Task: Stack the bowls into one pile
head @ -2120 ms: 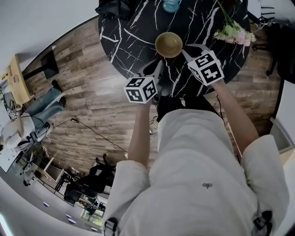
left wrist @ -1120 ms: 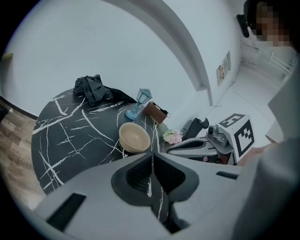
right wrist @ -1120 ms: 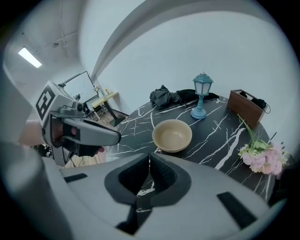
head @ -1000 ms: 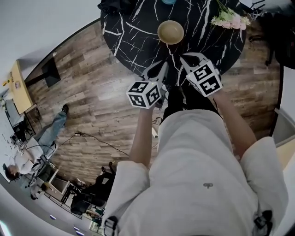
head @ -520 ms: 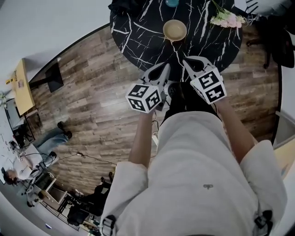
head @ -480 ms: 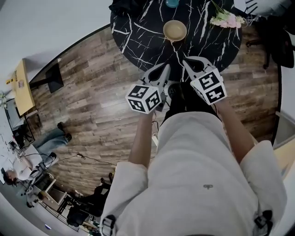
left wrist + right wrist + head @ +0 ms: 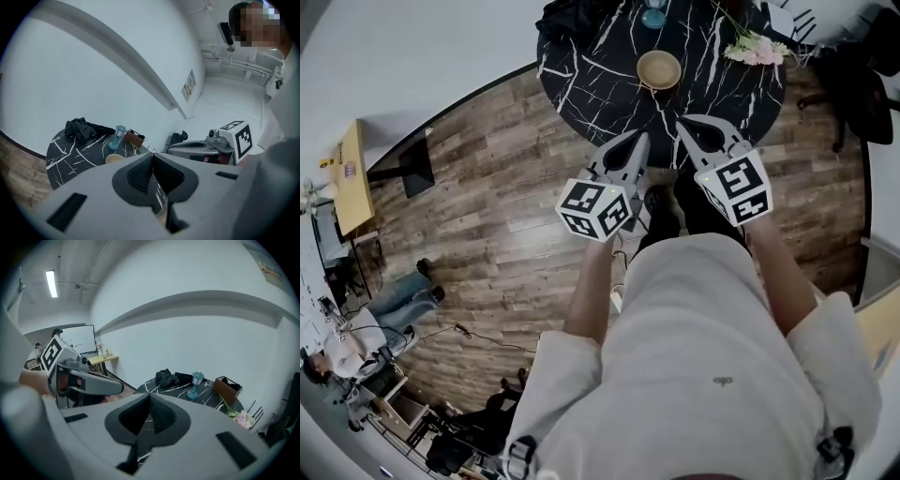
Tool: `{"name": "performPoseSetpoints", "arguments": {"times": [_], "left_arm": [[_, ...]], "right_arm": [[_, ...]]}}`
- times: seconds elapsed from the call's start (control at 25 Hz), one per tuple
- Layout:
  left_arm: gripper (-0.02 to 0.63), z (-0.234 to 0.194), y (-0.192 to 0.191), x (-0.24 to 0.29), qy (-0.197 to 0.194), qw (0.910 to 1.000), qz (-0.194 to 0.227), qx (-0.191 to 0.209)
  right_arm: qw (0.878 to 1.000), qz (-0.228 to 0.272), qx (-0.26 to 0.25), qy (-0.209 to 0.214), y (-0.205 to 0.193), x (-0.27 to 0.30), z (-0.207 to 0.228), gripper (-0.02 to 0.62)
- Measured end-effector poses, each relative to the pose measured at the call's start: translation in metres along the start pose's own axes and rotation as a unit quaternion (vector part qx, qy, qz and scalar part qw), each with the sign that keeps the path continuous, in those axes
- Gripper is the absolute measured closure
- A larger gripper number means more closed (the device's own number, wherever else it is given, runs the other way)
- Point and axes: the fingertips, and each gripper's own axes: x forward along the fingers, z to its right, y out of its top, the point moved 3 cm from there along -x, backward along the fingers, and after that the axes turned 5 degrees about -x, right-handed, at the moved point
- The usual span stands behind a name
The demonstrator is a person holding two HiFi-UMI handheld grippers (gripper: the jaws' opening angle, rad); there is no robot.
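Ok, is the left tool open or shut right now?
Shut and empty: the left tool has its pads pressed together in the left gripper view, nothing between them.

The person wears a loose white short-sleeved shirt (image 7: 703, 375) with a tiny dark logo (image 7: 721, 379) on the front (too small to read) and a dark buckle (image 7: 520, 457) at each lower corner of the head view. The left gripper (image 7: 639, 141) and right gripper (image 7: 684, 124) have smooth grey shells and dark ribbed pads (image 7: 139, 174). Each carries a white cube (image 7: 595, 208) printed with black square markers.
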Motion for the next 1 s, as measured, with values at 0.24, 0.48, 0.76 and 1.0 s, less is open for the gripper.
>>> {"name": "performPoseSetpoints", "arguments": {"times": [0.24, 0.48, 0.76, 1.0], "left_arm": [[0.600, 0.010, 0.017, -0.009, 0.001, 0.9994, 0.020, 0.028], [0.600, 0.023, 0.030, -0.012, -0.005, 0.9979, 0.033, 0.055], [0.600, 0.029, 0.038, -0.014, -0.008, 0.9970, 0.035, 0.069], [0.598, 0.032, 0.042, -0.015, -0.006, 0.9965, 0.041, 0.073]], "right_arm": [[0.999, 0.035, -0.014, -0.020, 0.016, -0.018, 0.000, 0.592], [0.997, 0.060, -0.013, -0.036, 0.028, -0.032, 0.005, 0.592], [0.997, 0.071, -0.014, -0.042, 0.035, -0.041, 0.004, 0.592], [0.996, 0.076, -0.020, -0.037, 0.037, -0.042, 0.004, 0.592]]}}
